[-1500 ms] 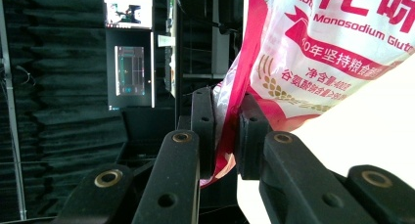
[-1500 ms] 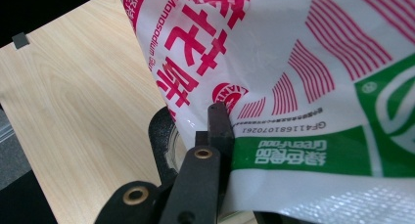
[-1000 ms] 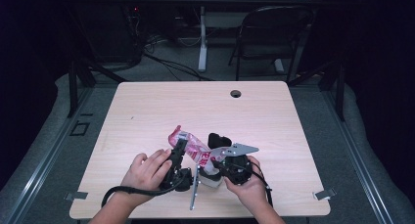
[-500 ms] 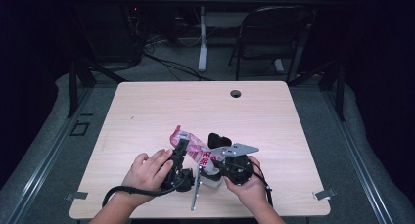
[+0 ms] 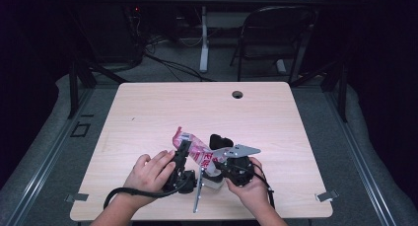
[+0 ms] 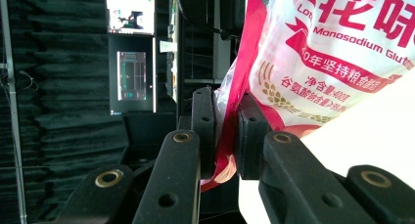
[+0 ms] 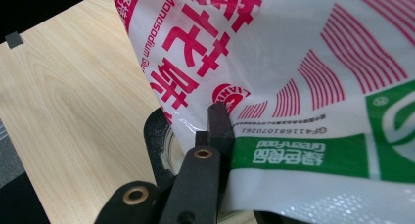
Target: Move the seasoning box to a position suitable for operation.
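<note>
The seasoning bag [image 5: 197, 149] is clenched between the left claw [image 6: 225, 131] and right claw [image 7: 215, 121] (unmoved since a second ago), so opening seems paused.

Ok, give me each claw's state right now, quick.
Left claw: closed on the red edge of the seasoning bag.
Right claw: closed on the same bag, near its green label.

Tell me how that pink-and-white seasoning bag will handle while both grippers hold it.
The seasoning bag is probably floppy: its thin film creases where the left gripper pinches its edge. Its glossy plastic looks slippery, so it might slide out of the right gripper. It seems light, sagging only slightly.
</note>
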A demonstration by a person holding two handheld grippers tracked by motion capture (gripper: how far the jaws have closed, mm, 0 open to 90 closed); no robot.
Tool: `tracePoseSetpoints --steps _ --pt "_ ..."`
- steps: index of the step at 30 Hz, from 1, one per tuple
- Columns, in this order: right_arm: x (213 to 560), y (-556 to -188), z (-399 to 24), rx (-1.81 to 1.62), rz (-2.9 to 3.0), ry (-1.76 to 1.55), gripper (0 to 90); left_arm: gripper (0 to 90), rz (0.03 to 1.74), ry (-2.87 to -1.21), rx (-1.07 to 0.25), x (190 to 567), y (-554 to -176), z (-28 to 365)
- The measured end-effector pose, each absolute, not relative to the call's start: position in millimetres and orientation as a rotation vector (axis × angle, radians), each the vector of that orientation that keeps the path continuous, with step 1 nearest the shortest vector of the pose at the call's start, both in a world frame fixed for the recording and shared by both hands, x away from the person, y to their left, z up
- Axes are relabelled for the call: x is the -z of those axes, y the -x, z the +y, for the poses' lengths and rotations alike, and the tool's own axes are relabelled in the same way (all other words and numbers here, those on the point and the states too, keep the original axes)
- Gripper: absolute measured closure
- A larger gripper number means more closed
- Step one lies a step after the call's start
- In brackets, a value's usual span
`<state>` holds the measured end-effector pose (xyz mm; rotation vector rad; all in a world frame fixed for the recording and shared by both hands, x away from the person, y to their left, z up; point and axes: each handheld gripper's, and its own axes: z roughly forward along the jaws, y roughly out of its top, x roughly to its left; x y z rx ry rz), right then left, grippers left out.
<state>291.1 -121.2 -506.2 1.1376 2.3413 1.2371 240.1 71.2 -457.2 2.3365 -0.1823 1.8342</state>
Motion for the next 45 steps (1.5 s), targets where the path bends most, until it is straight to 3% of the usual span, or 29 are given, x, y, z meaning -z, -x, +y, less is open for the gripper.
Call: tracePoseSetpoints --steps 45 --pt "508.3 -295.7 -116.0 -1.249 2.329 -1.145 90.0 81.8 -0.193 -2.330 -1.837 455.1 -240.2 70.6"
